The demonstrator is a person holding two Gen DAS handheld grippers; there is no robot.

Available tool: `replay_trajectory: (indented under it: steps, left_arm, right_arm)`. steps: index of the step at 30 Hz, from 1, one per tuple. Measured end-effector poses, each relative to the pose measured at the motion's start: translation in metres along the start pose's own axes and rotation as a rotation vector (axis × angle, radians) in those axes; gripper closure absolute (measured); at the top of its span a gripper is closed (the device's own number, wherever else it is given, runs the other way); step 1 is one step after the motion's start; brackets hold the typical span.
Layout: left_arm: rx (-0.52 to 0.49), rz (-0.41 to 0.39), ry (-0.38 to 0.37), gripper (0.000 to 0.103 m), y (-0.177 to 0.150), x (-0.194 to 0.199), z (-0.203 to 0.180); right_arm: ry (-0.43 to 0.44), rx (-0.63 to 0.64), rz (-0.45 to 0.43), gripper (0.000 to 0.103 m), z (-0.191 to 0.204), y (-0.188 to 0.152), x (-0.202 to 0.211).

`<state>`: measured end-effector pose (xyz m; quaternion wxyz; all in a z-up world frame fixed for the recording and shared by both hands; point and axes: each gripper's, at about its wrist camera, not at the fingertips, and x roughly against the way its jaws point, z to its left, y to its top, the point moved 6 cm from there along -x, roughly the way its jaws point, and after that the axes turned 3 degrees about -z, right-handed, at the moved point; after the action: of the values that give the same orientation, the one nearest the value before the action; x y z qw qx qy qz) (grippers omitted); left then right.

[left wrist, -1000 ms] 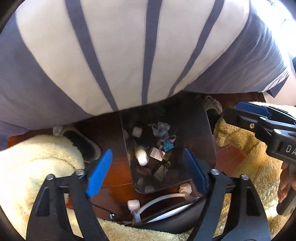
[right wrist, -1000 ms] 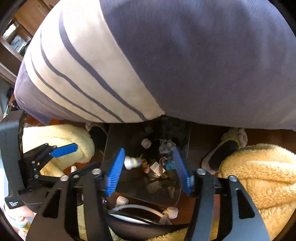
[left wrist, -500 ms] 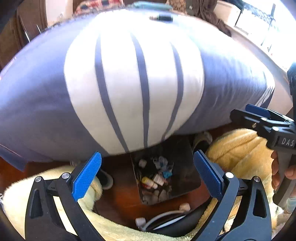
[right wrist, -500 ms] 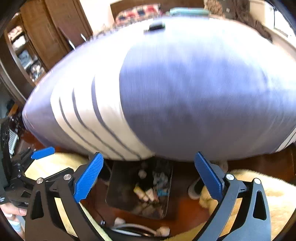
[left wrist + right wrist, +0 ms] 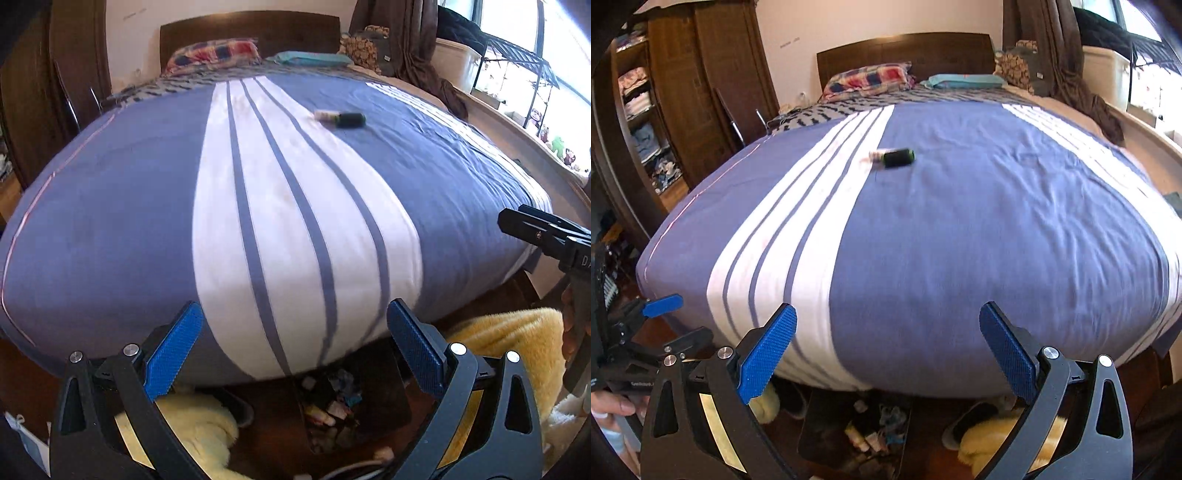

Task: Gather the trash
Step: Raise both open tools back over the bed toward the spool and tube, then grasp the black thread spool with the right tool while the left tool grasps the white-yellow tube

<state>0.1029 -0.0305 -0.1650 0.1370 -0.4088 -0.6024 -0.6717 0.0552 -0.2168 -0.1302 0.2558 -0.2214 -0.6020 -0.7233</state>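
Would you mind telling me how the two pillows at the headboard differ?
The left pillow is plaid in red, blue and pink, while the right pillow is plain teal. The left pillow looks plumper; the right pillow lies flatter. Both rest against the dark wooden headboard.

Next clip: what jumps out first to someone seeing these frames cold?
The big bed with its blue and white striped duvet fills both views, and a small dark bottle lies alone near its middle. On the floor at the foot sits a dark bin holding scraps, framed by the open right tool.
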Motion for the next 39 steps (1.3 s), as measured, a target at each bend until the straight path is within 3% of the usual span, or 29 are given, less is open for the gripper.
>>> replay_trajectory:
  steps: [12, 22, 30, 32, 35, 39]
  left_arm:
    - [-0.042, -0.008, 0.033, 0.008, 0.074, -0.058, 0.018]
    - [-0.086, 0.025, 0.029, 0.008, 0.107, -0.111, 0.016]
    - [-0.094, 0.025, 0.032, 0.008, 0.123, -0.135, 0.013]
    - [-0.098, 0.019, 0.040, 0.008, 0.128, -0.139, 0.013]
    - [-0.103, 0.016, 0.050, 0.008, 0.136, -0.146, 0.010]
    - [-0.102, 0.013, 0.054, 0.008, 0.146, -0.155, 0.005]
  right_arm:
    - [-0.029, -0.018, 0.030, 0.004, -0.016, 0.070, -0.072]
    - [-0.102, 0.042, 0.111, 0.005, -0.012, 0.133, -0.183]
    - [-0.138, 0.064, 0.174, 0.025, -0.003, 0.154, -0.251]
    - [-0.128, 0.066, 0.180, 0.028, -0.002, 0.154, -0.258]
    - [-0.115, 0.064, 0.177, 0.045, -0.004, 0.155, -0.259]
    - [-0.072, 0.047, 0.179, 0.046, -0.013, 0.159, -0.258]
